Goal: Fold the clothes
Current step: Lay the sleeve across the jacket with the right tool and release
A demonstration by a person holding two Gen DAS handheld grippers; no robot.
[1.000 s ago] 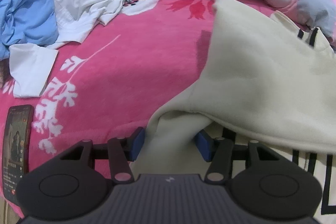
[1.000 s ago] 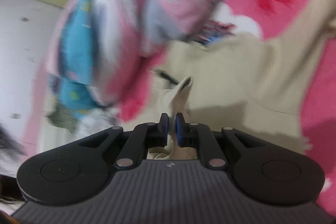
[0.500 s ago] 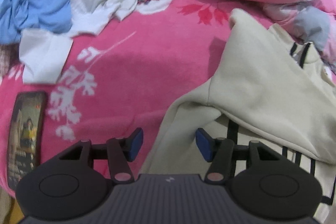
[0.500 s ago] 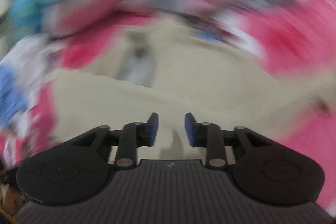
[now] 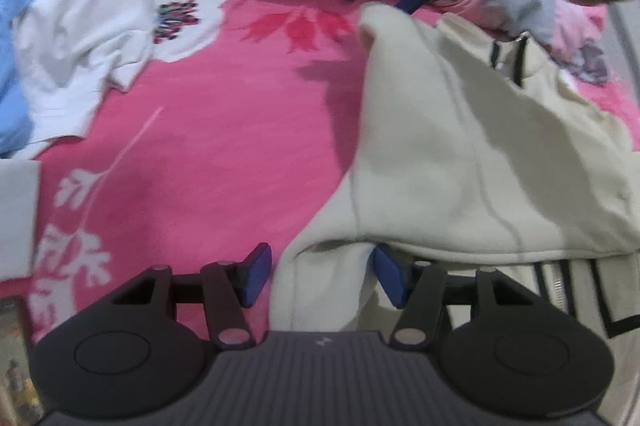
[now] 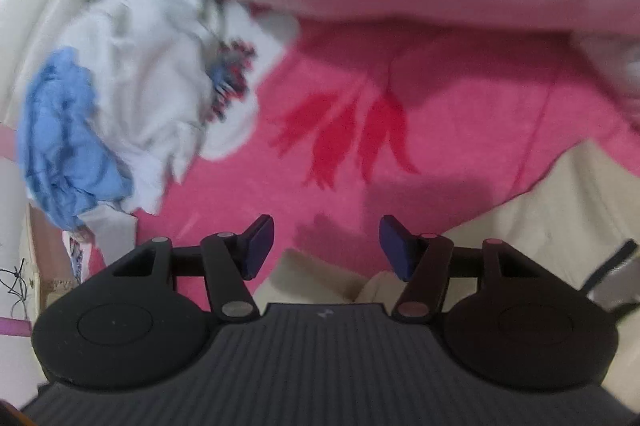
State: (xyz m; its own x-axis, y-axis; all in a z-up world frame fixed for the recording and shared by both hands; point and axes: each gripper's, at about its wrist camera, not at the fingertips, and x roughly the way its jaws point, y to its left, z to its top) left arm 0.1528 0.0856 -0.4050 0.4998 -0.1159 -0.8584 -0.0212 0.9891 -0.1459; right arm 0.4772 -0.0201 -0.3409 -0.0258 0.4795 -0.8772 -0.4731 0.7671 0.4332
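**Cream garment part-folded on the bed; other clothes still crumpled**

We see the cream garment (image 5: 460,154) lying on the pink bed cover (image 5: 224,154), ahead and to the right of the left hand-held gripper (image 5: 320,276). One panel lies doubled over its black-striped lower layer, and a narrow strip runs back between the fingers. The left hand-held gripper stands with its blue pads apart, clamping nothing. The right hand-held gripper (image 6: 326,246), also spread and empty, hovers above the garment's far corner. Ahead and to the left of both lie a white garment (image 5: 84,38) and a blue garment (image 6: 64,142), heaped and unfolded. We judge one fold laid on the cream piece; whether more folds are due there, we cannot settle. The heap still awaits folding.
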